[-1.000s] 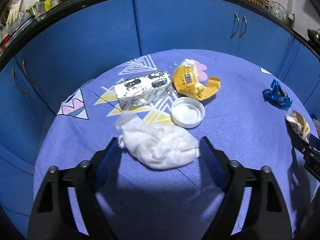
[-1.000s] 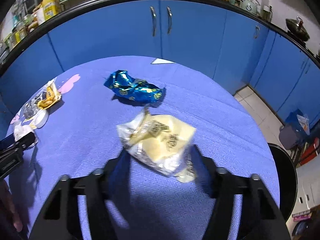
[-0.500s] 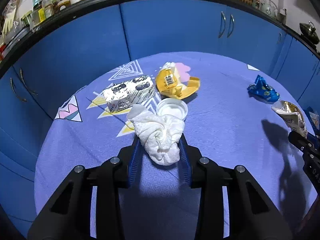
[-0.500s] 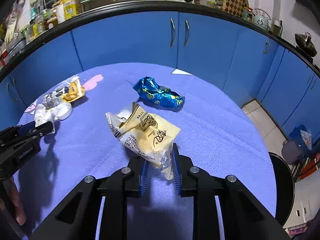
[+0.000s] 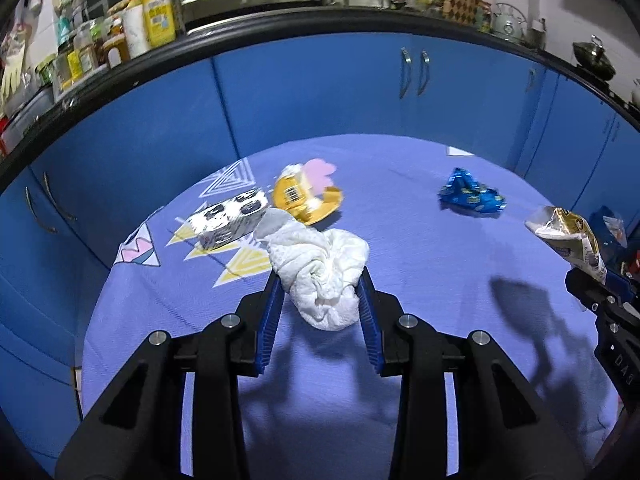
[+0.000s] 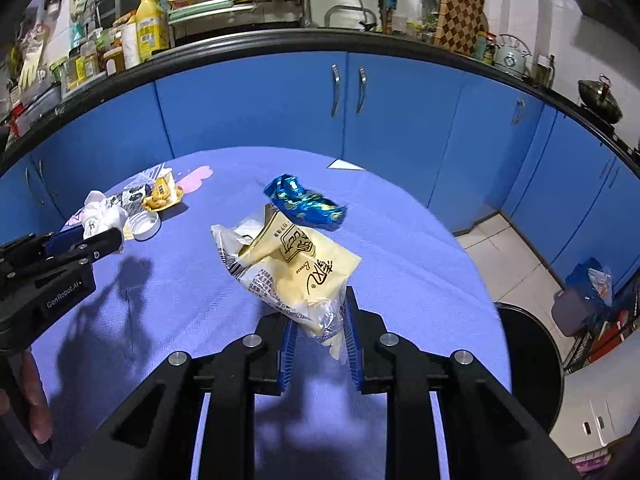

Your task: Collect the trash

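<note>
My left gripper (image 5: 320,284) is shut on a crumpled white tissue (image 5: 320,268) and holds it above the purple tablecloth (image 5: 420,272). My right gripper (image 6: 318,300) is shut on a pale yellow snack wrapper (image 6: 288,260), also lifted off the table; it also shows in the left wrist view (image 5: 568,236). On the table lie a blue foil wrapper (image 6: 304,202), a yellow wrapper (image 5: 304,198), a black-and-white carton (image 5: 230,216) and a white lid (image 6: 144,226). The left gripper with the tissue (image 6: 100,216) shows at the left of the right wrist view.
Blue kitchen cabinets (image 6: 344,120) curve behind the round table. A black bin (image 6: 528,344) stands on the tiled floor to the right of the table, with a grey bin holding a blue bag (image 6: 588,296) beyond it. Bottles (image 5: 156,12) line the counter.
Both grippers closed from open onto their items, the left on the tissue and the right on the yellow wrapper, and lifted them up off the tablecloth.
</note>
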`<action>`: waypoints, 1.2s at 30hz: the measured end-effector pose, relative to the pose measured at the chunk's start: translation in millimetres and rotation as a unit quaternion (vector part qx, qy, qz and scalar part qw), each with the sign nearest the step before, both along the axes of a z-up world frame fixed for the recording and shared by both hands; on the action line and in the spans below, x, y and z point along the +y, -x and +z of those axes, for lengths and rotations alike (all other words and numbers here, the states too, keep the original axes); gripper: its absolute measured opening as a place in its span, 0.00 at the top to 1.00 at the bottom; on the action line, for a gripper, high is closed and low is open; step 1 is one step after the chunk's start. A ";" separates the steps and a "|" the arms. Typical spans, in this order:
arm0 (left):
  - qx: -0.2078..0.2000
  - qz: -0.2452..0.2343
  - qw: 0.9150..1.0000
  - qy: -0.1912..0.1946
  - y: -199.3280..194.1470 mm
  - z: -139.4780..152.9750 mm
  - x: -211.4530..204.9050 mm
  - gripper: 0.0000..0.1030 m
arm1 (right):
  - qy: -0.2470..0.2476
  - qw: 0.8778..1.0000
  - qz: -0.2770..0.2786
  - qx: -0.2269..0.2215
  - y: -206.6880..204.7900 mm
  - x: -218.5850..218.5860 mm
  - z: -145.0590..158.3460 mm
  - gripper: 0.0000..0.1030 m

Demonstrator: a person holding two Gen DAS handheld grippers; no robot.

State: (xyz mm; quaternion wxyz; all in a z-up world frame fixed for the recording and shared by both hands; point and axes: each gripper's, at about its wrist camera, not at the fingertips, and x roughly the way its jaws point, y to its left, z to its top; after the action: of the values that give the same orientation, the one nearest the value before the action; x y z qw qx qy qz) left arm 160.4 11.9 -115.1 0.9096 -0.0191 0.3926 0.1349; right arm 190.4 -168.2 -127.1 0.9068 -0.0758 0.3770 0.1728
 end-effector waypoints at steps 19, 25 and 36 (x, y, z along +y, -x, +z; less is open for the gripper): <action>-0.021 -0.101 0.995 -0.009 -10.8 26.4 -104.5 0.63 | 0.016 0.997 -0.055 -0.052 18.9 -73.6 22.7 0.79; -0.034 -0.153 0.988 0.003 -16.6 32.5 -138.9 0.60 | 0.008 0.995 -0.079 -0.052 18.7 -102.3 21.0 0.79; -0.037 -0.210 0.977 0.017 -36.1 36.1 -195.1 0.59 | -0.005 0.991 -0.126 -0.050 16.5 -153.9 17.4 0.79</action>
State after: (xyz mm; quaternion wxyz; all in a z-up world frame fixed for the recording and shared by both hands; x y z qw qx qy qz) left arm 196.5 -183.2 -79.0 0.9310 0.0434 0.3562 -0.0665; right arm 173.9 -322.1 -109.6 0.9394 -0.0320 0.3368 0.0545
